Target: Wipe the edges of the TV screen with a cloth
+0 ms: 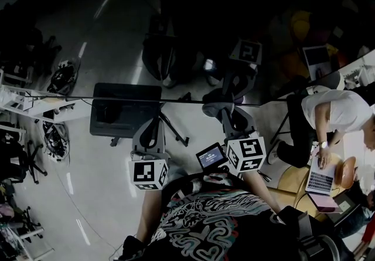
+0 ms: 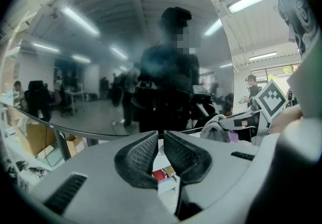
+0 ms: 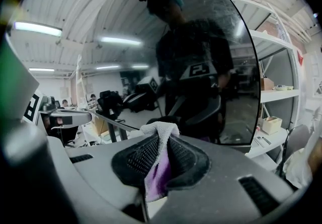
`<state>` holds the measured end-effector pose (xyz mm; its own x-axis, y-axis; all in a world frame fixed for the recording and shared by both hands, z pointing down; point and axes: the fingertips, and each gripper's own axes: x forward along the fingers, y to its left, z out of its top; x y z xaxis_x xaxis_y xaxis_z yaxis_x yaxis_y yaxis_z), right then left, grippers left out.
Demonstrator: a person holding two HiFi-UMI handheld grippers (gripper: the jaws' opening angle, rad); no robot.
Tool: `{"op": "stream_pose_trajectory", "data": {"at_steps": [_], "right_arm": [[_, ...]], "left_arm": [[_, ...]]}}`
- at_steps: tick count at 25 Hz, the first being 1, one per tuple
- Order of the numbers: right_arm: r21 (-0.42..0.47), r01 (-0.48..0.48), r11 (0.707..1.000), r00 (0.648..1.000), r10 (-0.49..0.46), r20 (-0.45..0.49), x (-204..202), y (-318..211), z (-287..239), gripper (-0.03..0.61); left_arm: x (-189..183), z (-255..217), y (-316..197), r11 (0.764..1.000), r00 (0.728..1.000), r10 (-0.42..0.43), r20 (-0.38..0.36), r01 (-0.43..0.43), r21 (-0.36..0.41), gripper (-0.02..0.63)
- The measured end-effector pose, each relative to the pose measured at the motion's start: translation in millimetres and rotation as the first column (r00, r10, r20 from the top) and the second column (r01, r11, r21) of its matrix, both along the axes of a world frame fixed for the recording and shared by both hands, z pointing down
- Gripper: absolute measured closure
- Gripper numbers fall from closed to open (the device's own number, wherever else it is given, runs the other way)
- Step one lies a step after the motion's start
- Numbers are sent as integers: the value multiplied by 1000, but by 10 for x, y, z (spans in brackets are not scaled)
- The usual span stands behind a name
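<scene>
I hold the right gripper clamped on the cloth, whose white tuft projects past the jaw tips. The TV screen stands directly ahead of it, with its lower edge just beyond the tuft; I cannot confirm contact. The left gripper is narrowed to a slit, empty, facing the screen. I judge that no edge is visibly finished and all wiping is still to do.

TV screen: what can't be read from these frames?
- Head view: the TV screen is dark and mirror-like; its top edge is lost in the dark.
- Right gripper view: whether the cloth, clamped in the right gripper, touches the screen; depth unreadable.
- Left gripper view: dirt on the screen, drowned by reflections.
</scene>
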<state>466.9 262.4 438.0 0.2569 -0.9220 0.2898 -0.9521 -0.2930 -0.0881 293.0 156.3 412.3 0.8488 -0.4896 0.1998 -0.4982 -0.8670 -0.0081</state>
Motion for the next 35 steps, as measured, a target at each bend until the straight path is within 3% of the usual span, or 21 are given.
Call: {"op": "stream_pose_trajectory", "data": {"at_steps": [7,35], "right_arm": [[-7,-6,1000,1000,6,10,-110,-235,58,509],[1,26,1000,999,-26,32,-184,-306,25,509]], "left_arm": [[-53,31,-231,1000,1000,18,4,-18,0,568],[-184,-32,-297,999,999,-33,4,33,3,568]]}}
